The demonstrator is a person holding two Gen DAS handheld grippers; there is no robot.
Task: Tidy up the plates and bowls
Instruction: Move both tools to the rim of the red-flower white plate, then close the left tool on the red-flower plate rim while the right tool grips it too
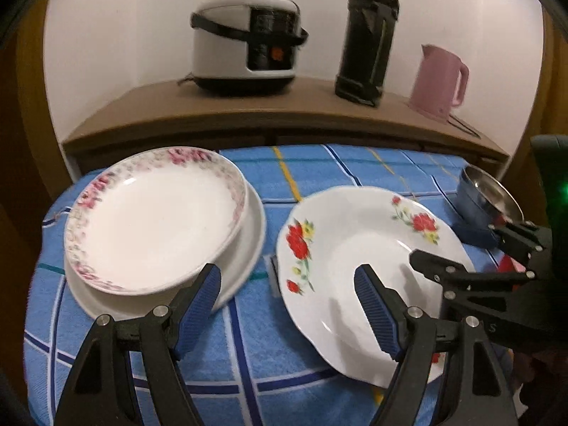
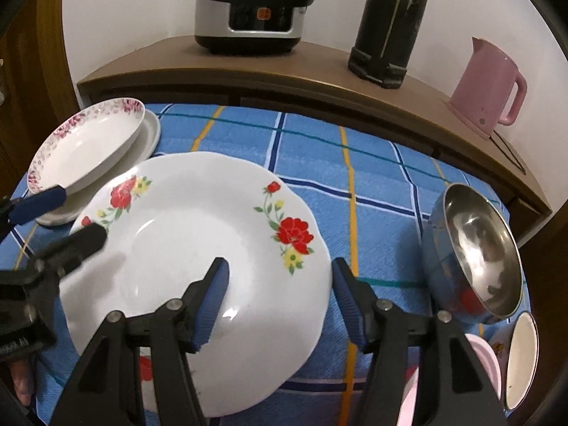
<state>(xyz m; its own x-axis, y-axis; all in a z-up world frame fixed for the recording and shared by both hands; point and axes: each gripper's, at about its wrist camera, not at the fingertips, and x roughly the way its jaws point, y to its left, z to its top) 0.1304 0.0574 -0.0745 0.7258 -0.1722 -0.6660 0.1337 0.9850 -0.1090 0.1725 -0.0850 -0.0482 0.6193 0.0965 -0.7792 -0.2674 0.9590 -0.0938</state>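
A white scalloped plate with red flowers [image 1: 340,248] [image 2: 198,234] lies on the blue checked cloth, and a red-flowered edge shows beneath it. My right gripper [image 2: 280,277] is open, one finger over the plate's near right rim and the other just outside it. My left gripper [image 1: 287,284] is open, its right finger above the plate's left part and its left finger near a pink-rimmed plate [image 1: 156,220] [image 2: 88,142] stacked on a plain white plate [image 1: 248,248]. A steel bowl [image 1: 486,198] [image 2: 475,248] leans at the right.
A rice cooker [image 2: 252,3], a black flask [image 2: 387,21] and a pink kettle [image 2: 490,85] stand on the wooden sideboard [image 2: 319,81] behind the table. A white-lined cup [image 2: 522,355] and a pink dish [image 2: 479,355] sit at the near right corner.
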